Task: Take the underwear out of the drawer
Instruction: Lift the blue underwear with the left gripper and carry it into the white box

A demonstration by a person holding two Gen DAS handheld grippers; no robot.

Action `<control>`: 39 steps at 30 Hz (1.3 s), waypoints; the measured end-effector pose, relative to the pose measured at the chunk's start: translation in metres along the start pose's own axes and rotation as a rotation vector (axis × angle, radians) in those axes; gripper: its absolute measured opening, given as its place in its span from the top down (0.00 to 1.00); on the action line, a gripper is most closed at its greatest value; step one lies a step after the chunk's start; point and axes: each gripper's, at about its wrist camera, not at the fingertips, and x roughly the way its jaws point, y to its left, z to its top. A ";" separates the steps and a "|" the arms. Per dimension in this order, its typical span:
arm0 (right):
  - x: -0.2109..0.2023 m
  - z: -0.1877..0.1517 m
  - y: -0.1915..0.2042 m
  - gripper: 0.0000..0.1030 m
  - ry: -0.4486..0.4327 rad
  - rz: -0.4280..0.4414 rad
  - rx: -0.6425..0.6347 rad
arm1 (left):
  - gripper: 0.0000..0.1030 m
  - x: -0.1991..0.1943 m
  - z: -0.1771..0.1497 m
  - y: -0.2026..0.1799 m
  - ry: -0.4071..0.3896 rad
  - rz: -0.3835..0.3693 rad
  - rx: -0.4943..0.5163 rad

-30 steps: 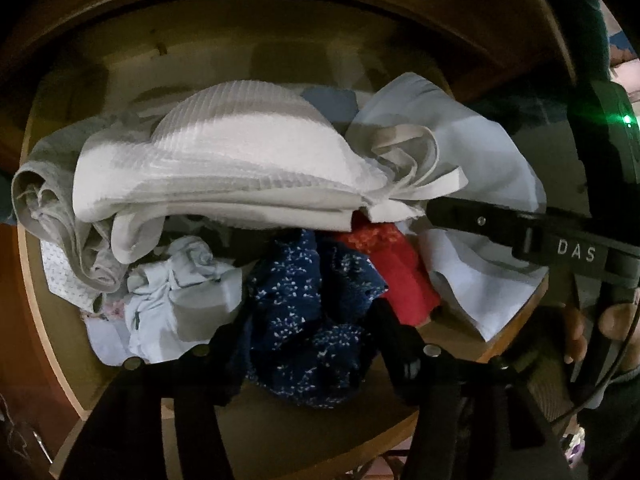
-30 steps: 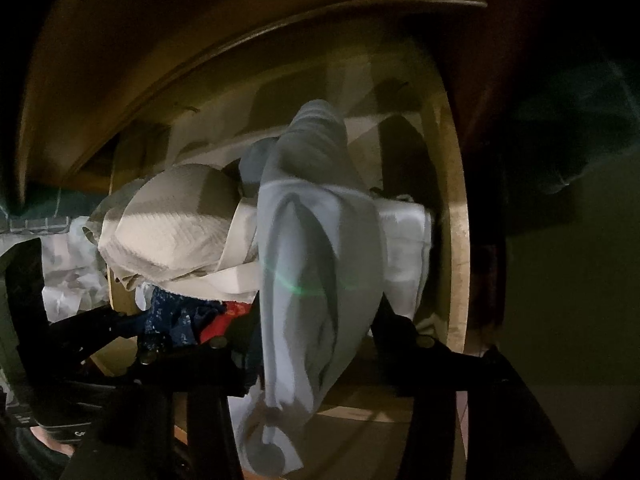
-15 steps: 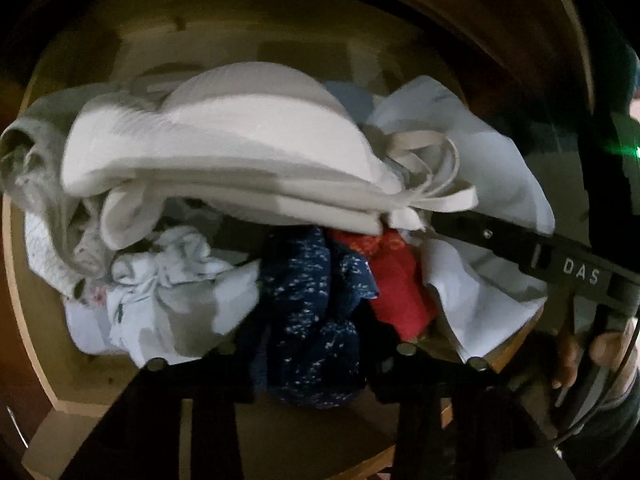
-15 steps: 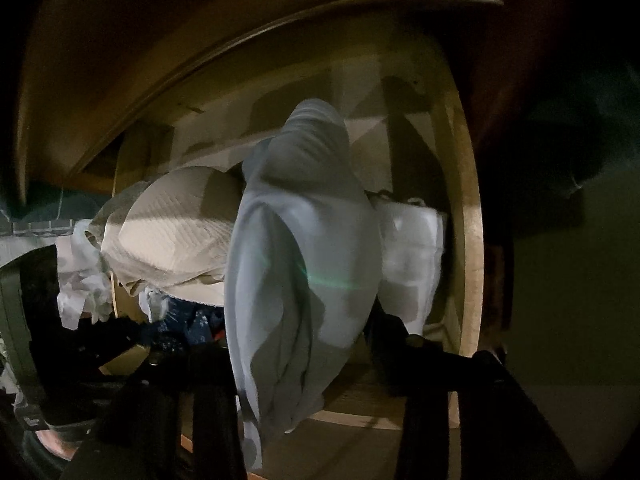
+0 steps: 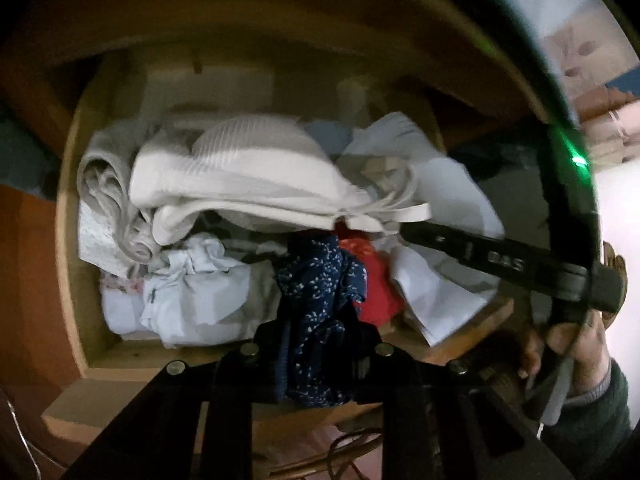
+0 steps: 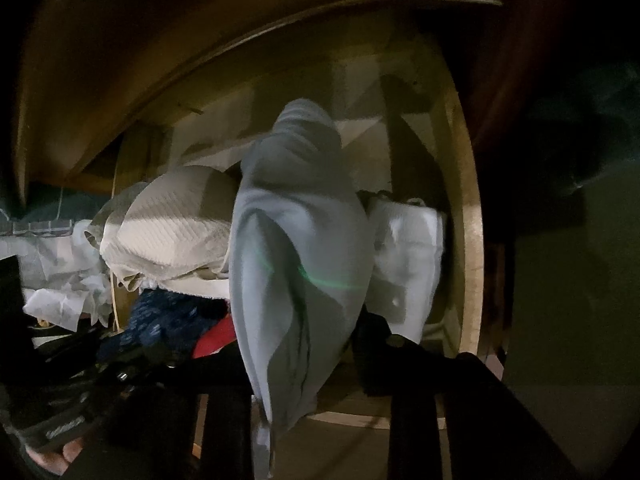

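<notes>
An open wooden drawer [image 5: 68, 264] holds a heap of underwear. My left gripper [image 5: 316, 344] is shut on navy blue underwear with white dots [image 5: 316, 300], held at the drawer's front edge. My right gripper [image 6: 300, 344] is shut on pale blue-grey underwear [image 6: 296, 248], which stretches from the drawer and hangs between the fingers. In the left wrist view the right gripper's finger [image 5: 492, 256] lies across that pale garment [image 5: 436, 280]. A red piece [image 5: 376, 276] lies beside the navy one.
A cream ribbed bra [image 5: 248, 176] tops the pile, with white crumpled garments [image 5: 192, 288] at the front left and a folded white piece [image 6: 408, 256] at the drawer's right side. The dresser frame [image 5: 280, 20] overhangs the drawer. Wicker [image 5: 340, 452] shows below.
Both grippers have pulled back from the drawer. The navy underwear has come up and toward the front edge with the left gripper. The pale garment has stretched further out with the right gripper.
</notes>
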 end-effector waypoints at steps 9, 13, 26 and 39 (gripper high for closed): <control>-0.017 -0.006 -0.002 0.85 -0.077 -0.036 -0.009 | 0.79 -0.050 -0.014 -0.022 -0.101 0.038 0.077; -0.028 -0.008 -0.003 0.86 -0.118 -0.042 -0.007 | 0.79 -0.076 -0.006 -0.036 -0.157 0.048 0.102; -0.044 -0.025 -0.013 0.86 -0.094 -0.011 -0.007 | 0.79 -0.157 0.005 -0.040 -0.319 0.043 0.104; -0.051 -0.036 -0.006 0.86 -0.166 -0.068 -0.019 | 0.79 -0.268 0.063 -0.072 -0.555 0.090 0.193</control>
